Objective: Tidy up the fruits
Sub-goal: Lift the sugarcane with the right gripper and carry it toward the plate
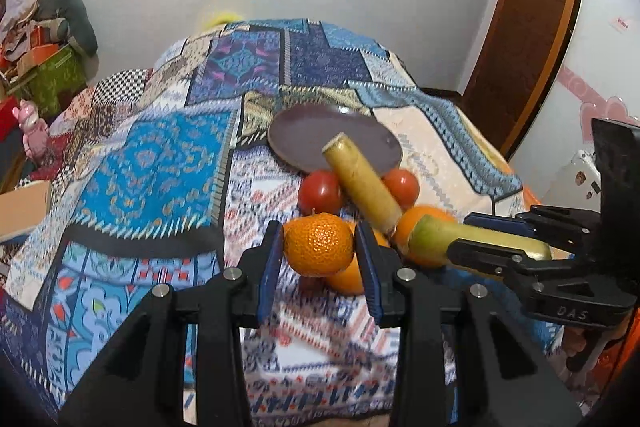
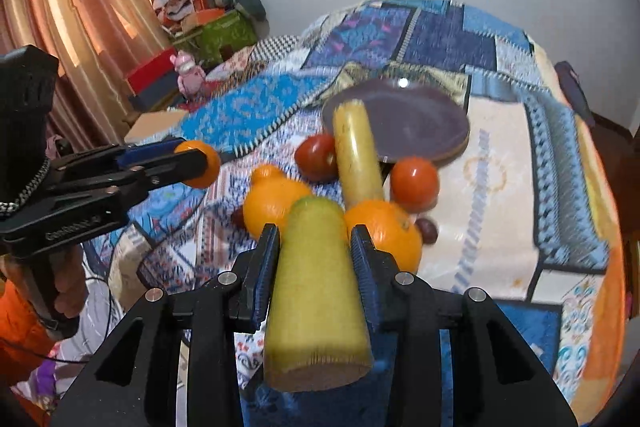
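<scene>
Purple plate (image 2: 424, 123) lies just beyond the fruit pile. Left gripper (image 1: 319, 247) clamps a small orange (image 1: 318, 243); right gripper (image 2: 316, 267) clamps a green-yellow stalk (image 2: 316, 291). Both sit nearer than the plate. Best carry each clear over the pile before releasing onto the plate.

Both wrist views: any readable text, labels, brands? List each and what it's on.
"DAS": raised letters on the right gripper body, left wrist view.
Lettering on the left gripper body, right wrist view: too blurred to read.
Pink sticker on the wall: too small to read.
</scene>
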Demonstrator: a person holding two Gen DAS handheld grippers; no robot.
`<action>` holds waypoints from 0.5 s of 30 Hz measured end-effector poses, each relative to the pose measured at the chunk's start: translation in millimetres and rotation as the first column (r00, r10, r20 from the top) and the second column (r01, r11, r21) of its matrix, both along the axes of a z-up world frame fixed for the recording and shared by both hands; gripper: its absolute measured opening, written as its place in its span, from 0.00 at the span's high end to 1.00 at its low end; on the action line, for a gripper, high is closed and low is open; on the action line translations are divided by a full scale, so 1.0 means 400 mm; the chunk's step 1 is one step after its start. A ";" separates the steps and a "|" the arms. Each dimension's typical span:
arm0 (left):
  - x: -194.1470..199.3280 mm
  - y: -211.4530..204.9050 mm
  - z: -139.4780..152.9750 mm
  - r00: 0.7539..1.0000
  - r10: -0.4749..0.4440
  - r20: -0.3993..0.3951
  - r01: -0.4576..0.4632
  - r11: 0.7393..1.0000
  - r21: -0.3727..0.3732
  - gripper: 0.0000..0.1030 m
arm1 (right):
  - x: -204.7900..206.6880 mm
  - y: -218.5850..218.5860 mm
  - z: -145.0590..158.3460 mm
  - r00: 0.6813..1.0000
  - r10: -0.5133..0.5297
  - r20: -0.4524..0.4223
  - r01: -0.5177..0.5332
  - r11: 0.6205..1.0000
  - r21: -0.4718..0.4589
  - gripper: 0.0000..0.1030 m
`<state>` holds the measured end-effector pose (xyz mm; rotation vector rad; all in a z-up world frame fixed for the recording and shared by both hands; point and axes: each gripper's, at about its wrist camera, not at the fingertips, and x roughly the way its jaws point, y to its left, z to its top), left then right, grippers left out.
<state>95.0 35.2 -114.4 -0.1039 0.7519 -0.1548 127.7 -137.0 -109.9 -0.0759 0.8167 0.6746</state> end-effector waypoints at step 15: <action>0.081 0.002 0.054 0.999 0.013 0.050 -0.013 1.000 -0.014 0.65 | 0.047 -0.043 0.052 0.999 0.022 0.023 -0.023 0.998 0.057 0.95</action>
